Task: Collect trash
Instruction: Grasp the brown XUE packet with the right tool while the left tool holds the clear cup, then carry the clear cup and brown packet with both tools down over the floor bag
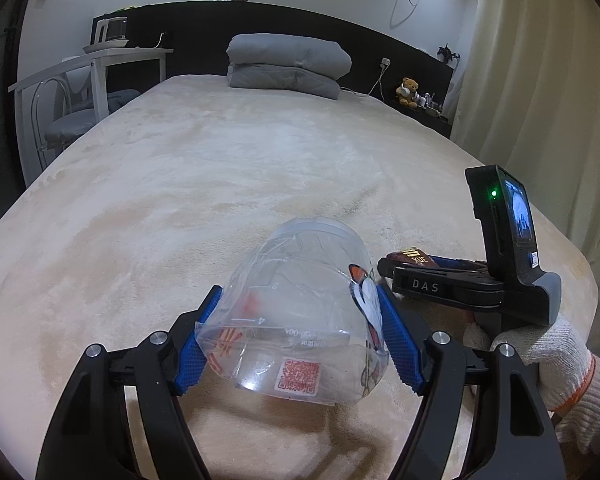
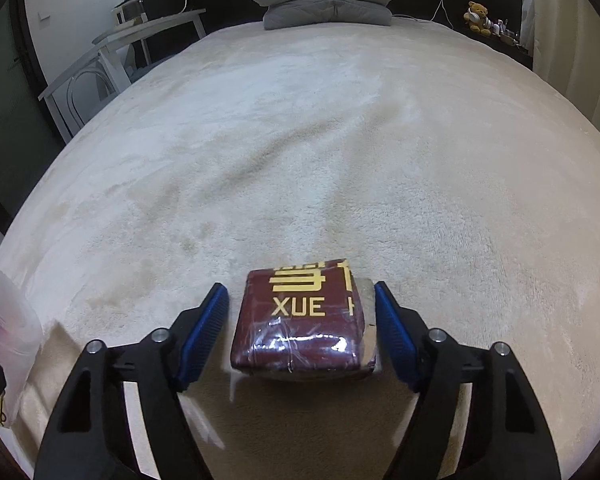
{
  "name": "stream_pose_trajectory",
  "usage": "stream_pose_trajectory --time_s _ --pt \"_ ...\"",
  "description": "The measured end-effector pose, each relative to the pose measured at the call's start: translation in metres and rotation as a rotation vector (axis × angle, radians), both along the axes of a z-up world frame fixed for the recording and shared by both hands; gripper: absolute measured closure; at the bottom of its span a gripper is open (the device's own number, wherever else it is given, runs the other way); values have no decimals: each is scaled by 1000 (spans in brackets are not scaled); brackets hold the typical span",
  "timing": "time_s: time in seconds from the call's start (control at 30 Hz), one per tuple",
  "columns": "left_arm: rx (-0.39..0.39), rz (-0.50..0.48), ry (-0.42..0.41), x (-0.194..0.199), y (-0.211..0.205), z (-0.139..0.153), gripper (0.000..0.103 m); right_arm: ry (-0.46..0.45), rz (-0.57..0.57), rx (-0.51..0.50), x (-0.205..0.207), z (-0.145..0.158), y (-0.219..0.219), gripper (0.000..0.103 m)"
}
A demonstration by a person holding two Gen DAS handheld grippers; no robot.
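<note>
Since the left gripper (image 1: pixel 300 334) already pinches that flimsy clear cup (image 1: pixel 296 316) by its sides, gotta squeeze gently; right gripper (image 2: pixel 302 330), open, straddling the light, slick-wrapped maroon pack (image 2: pixel 304 320).

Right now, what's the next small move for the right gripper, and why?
Probably close the right gripper on the dark red plastic-wrapped packet with gold lettering: its blue fingers flank the packet with gaps on both sides. The left gripper already clamps the clear crumpled plastic cup above the cream plush bedspread.
</note>
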State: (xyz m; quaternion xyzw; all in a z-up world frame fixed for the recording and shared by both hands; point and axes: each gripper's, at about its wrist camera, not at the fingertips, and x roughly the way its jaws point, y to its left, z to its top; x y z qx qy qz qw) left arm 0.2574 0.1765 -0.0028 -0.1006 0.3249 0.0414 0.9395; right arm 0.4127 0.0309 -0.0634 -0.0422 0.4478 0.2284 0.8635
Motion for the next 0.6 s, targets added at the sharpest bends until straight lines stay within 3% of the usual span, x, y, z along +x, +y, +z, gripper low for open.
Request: stream_pose_trajectory --time_s 0.6 --pt "10 -14 -23 -3 -11 8 30 -20 58 41 -23 17 -33 42"
